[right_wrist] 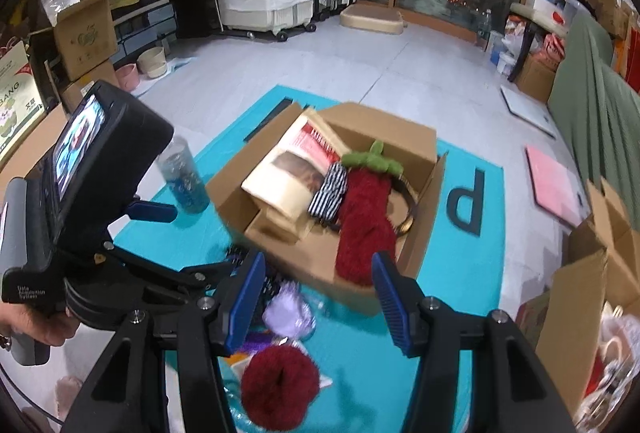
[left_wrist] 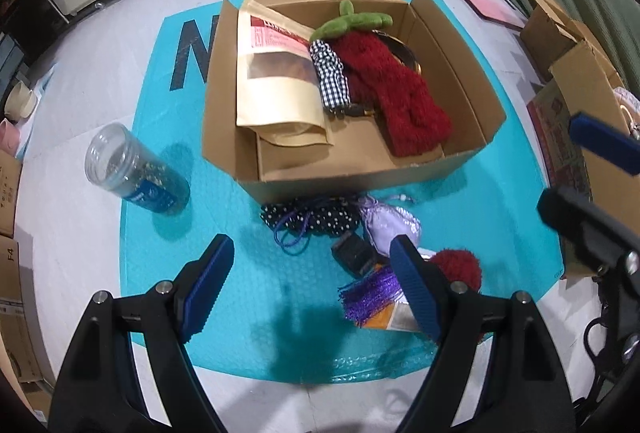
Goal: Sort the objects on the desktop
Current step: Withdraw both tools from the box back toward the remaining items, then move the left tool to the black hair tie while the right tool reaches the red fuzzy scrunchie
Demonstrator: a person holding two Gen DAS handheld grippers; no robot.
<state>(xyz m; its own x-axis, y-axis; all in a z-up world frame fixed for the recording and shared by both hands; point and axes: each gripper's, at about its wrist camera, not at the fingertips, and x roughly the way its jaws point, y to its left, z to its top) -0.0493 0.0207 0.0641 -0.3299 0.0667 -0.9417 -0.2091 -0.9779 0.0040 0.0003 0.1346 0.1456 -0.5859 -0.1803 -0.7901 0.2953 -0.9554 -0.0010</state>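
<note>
The left gripper point(left_wrist: 312, 285) is hovering above the teal mat point(left_wrist: 240, 293) with its blue fingers point(left_wrist: 212, 285) spread wide apart, holding nothing. The right gripper point(right_wrist: 318, 303) is also hanging released, its two fingers point(right_wrist: 246, 301) standing apart with nothing between them; in the left wrist view it is showing only at the 3 o'clock edge.

The cardboard box point(left_wrist: 360, 177) is sitting open in the middle of the mat. Inside it, a kraft paper pouch point(left_wrist: 276, 89) is leaning at the 9 o'clock side, a black-and-white checked scrunchie point(left_wrist: 330, 77) is lying just beside it, and a red knitted plush with green leaves point(left_wrist: 392, 85) is stretching from 12 o'clock toward 5 o'clock, covering part of a dark ring with a gold rim point(left_wrist: 404, 53).

In the left wrist view, more items are waiting on the mat at the 6 o'clock side of the box: a black dotted scrunchie point(left_wrist: 312, 219) with a purple cord point(left_wrist: 294, 239), a lilac pouch point(left_wrist: 390, 227), a small black item point(left_wrist: 354, 253), a purple tinsel tassel point(left_wrist: 370, 293) and a red fuzzy scrunchie point(left_wrist: 458, 267), all close together. A clear jar with a blue label point(left_wrist: 134, 173) is standing tilted at the 9 o'clock side of the box, well apart from it.
</note>
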